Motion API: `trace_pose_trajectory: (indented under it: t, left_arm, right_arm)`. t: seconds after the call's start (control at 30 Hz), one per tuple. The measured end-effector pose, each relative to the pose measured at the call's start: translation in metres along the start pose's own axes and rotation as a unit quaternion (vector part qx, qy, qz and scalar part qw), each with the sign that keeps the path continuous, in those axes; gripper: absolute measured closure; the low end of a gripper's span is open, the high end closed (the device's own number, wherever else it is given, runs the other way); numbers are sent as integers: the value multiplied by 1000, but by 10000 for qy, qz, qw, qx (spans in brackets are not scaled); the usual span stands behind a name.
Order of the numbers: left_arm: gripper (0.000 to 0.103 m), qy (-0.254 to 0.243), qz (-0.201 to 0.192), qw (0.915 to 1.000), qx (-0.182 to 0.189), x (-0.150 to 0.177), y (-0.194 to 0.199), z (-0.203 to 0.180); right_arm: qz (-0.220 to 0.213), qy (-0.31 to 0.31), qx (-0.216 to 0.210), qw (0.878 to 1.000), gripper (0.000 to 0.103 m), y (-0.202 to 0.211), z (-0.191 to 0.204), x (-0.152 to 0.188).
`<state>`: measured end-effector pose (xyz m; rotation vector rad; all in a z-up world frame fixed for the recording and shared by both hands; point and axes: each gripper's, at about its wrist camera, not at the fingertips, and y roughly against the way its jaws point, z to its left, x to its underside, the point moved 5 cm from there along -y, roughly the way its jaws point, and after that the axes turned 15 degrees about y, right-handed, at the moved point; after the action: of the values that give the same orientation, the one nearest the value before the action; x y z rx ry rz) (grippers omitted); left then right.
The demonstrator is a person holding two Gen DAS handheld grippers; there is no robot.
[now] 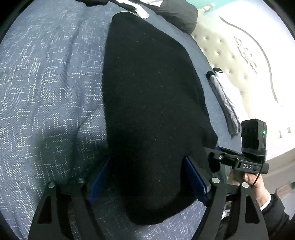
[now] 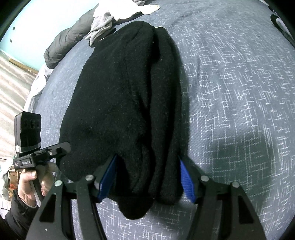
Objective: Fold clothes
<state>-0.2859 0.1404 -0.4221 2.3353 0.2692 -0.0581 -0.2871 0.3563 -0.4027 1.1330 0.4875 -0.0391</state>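
A blue patterned bedspread is covering the bed (tufted headboard behind), a folded black sweater lying on it; left gripper and right gripper are gaping around its near end.

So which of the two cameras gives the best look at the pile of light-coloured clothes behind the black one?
The right wrist view: the white and grey pile lies in plain sight beyond the black garment. The left wrist view catches only a pale scrap at its top edge.
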Motion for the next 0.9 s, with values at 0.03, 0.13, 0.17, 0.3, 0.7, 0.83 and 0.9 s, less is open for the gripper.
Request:
trace_pose_trajectory:
  t: [0.03,0.13,0.17,0.3,0.7,0.83,0.9]
  left_arm:
    - [18,-10,8,10000,-14,0,-1,-1]
    - [16,-38,44,10000,-71,0,-3,-1]
    - [15,-60,51,9999,-97,1,-2,0]
    - [13,-146,57,9997,-198,2,-7,-5]
    - [21,-254,21,9994,-225,1,-1,-4]
    - [25,-305,-22,9992,-240,2,3,-3]
    - [26,-308,-27,9992,-251,2,3,-3]
  right_arm:
    - [-2,0,1,10000,38,0,0,0]
    - [3,12,19,10000,38,-1,1,-1]
    - [5,16,25,10000,38,0,1,0]
    - [6,23,41,10000,38,5,2,3]
    - [-14,17,4,10000,38,6,0,5]
    - [-48,13,-37,10000,38,6,-2,4]
    - [-64,-1,-57,10000,38,5,-3,4]
